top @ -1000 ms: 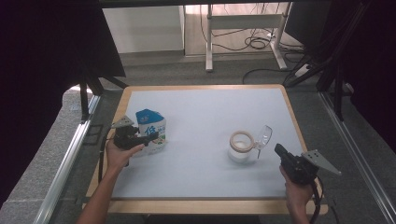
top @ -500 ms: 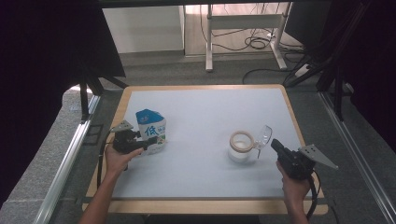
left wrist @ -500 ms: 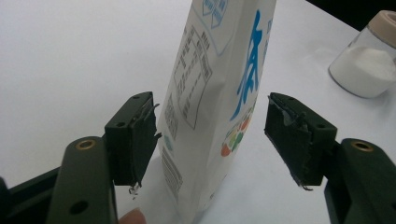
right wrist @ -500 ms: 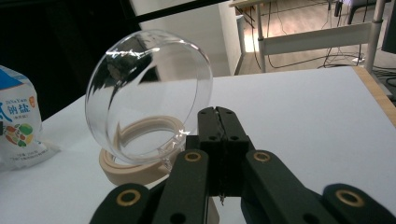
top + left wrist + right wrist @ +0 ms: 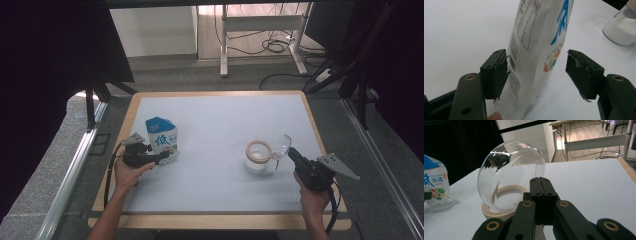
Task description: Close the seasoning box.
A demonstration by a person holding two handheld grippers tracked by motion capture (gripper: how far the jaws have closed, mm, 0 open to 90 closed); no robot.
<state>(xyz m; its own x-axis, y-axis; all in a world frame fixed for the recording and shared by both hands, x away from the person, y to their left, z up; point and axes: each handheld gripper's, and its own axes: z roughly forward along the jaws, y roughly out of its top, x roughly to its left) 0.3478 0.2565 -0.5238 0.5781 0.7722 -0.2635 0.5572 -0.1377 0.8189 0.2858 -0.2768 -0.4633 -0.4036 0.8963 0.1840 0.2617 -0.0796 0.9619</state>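
Two grippers are mid-refill: the right gripper pinches shut on the clear glass lid tilted off the wood-rimmed salt jar, while the left gripper straddles the white-and-blue salt bag with jaws open, so squeezing and lifting comes next.

Lab, curtained rig, floor cables

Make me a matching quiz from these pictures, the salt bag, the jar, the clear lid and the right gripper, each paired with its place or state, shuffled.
Things:
1. salt bag
2. jar
3. clear lid
4. right gripper

Places or states:
A. tilted up beside the jar's mouth
B. jaws shut
C. upright between the open jaws of the left gripper
D. white powder inside, pale ring at the mouth

Pairs: 1-C, 2-D, 3-A, 4-B
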